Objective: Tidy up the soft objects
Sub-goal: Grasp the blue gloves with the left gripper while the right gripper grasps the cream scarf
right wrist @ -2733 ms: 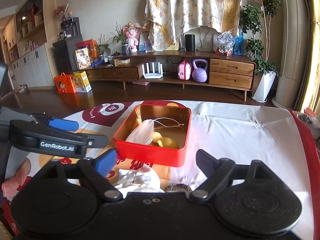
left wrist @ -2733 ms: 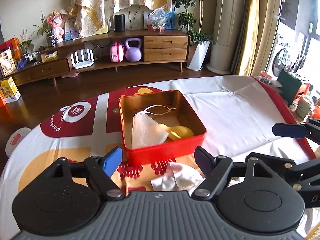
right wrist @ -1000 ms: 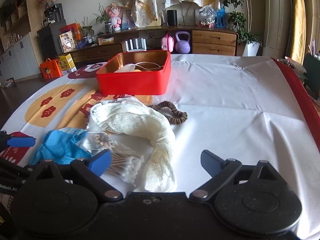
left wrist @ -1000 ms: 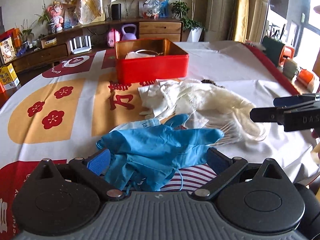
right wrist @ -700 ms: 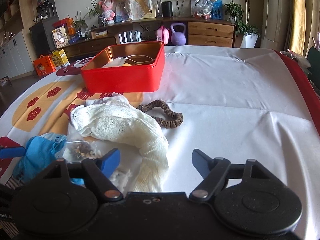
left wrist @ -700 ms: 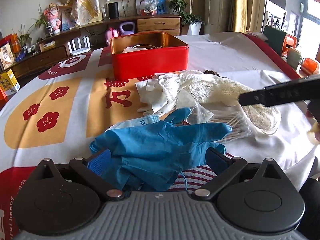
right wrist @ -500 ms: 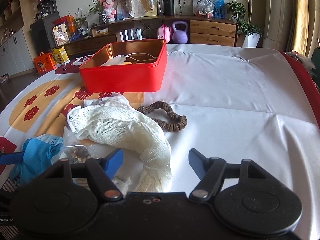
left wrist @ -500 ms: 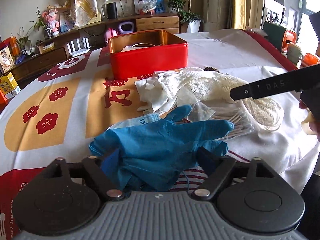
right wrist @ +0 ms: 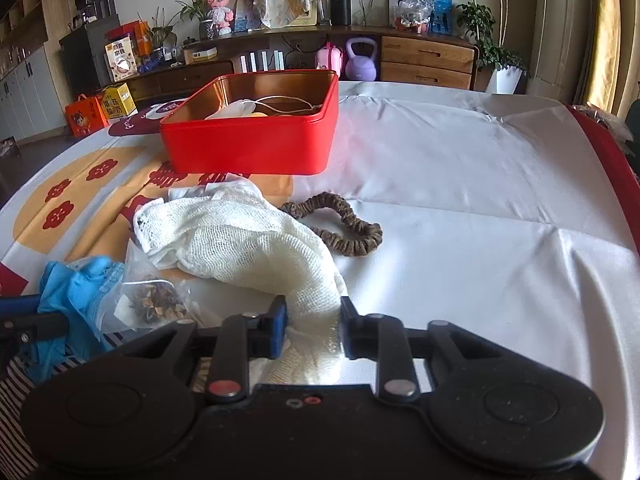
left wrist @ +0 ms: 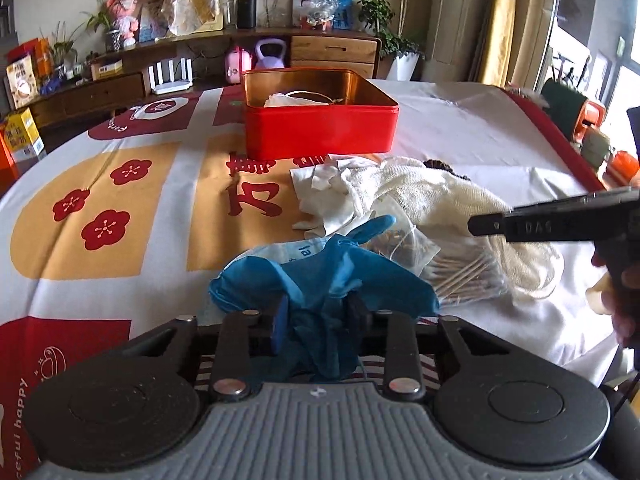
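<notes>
My left gripper (left wrist: 318,320) is shut on a blue rubber glove (left wrist: 320,276) at the near edge of the table. My right gripper (right wrist: 313,326) is shut on the near end of a cream mesh cloth (right wrist: 248,240), which also shows in the left wrist view (left wrist: 432,196). The red tin box (left wrist: 320,128) stands further back and holds a white mesh pouch (left wrist: 280,100); it also shows in the right wrist view (right wrist: 256,136). A brown scrunchie (right wrist: 344,224) lies right of the cloth. A white crumpled glove (left wrist: 324,196) lies in front of the box.
A clear bag of cotton swabs (left wrist: 460,272) and a small bag of dried bits (right wrist: 154,300) lie by the blue glove. The tablecloth (right wrist: 460,200) is white on the right. A wooden sideboard (left wrist: 328,48) with a purple kettlebell (right wrist: 361,64) stands behind.
Both grippers were open half a second ago and have closed: the left on the blue glove, the right on the end of the cream mesh cloth.
</notes>
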The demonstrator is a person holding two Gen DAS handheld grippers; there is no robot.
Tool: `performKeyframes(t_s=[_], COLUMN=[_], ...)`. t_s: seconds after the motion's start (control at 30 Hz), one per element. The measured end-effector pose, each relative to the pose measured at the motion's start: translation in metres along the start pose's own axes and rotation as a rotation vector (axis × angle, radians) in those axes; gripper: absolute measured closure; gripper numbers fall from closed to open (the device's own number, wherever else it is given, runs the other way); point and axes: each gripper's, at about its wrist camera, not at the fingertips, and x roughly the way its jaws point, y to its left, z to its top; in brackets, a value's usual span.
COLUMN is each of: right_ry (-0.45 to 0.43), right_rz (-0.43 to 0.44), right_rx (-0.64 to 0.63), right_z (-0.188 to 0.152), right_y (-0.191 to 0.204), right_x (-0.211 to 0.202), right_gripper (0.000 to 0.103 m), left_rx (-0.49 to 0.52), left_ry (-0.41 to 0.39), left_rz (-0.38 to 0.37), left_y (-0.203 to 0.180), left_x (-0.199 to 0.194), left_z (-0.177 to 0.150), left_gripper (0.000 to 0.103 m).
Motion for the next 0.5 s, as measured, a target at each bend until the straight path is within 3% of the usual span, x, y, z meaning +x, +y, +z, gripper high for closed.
performKeyframes(t_s=[0.13,0.5], right_ry=[-0.020,-0.142], right_rz=[-0.002,0.027], right_rx=[-0.012,-0.006], right_z=[-0.001,0.008], right_y=[0.001,0.003], right_x=[-0.006,-0.049], right_gripper=[0.086,0.090], left_rx=[-0.022,-0.074], left_ry=[0.001,-0.050], left_rz=[-0.011,-0.022], left_y=[0.004,0.017], left_x=[-0.003,-0.026], left_z=[0.001,0.013], left_gripper=[0.089,0.092])
